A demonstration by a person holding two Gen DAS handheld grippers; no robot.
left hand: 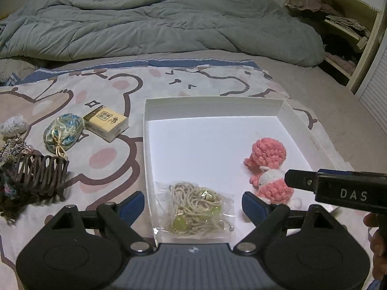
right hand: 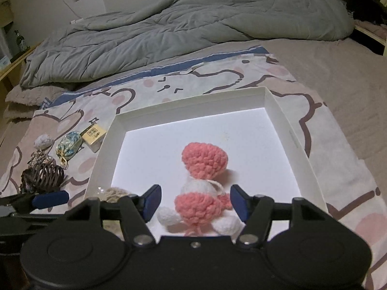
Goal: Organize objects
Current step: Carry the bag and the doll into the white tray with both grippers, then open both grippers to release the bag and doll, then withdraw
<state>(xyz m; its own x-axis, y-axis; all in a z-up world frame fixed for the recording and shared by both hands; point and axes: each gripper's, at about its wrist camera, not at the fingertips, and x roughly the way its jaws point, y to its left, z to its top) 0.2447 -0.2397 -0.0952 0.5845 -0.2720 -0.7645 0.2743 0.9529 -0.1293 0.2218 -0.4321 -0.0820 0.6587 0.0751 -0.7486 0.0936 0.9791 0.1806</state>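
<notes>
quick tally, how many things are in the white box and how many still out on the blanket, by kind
In the white box:
pink crochet doll: 1
clear bag of beige cord: 1
On the blanket:
brown hair claw: 1
blue-gold drawstring pouch: 1
yellow tissue pack: 1
white crumpled ball: 1
multicolour yarn tangle: 1
Total: 7

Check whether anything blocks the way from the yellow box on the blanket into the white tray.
Nothing visible does. The yellow box lies on the blanket just left of the white tray, with bare blanket between them. Only the tray's low left wall must be cleared. Inside, the cord packet and pink crochet doll leave the far-left floor free.
</notes>
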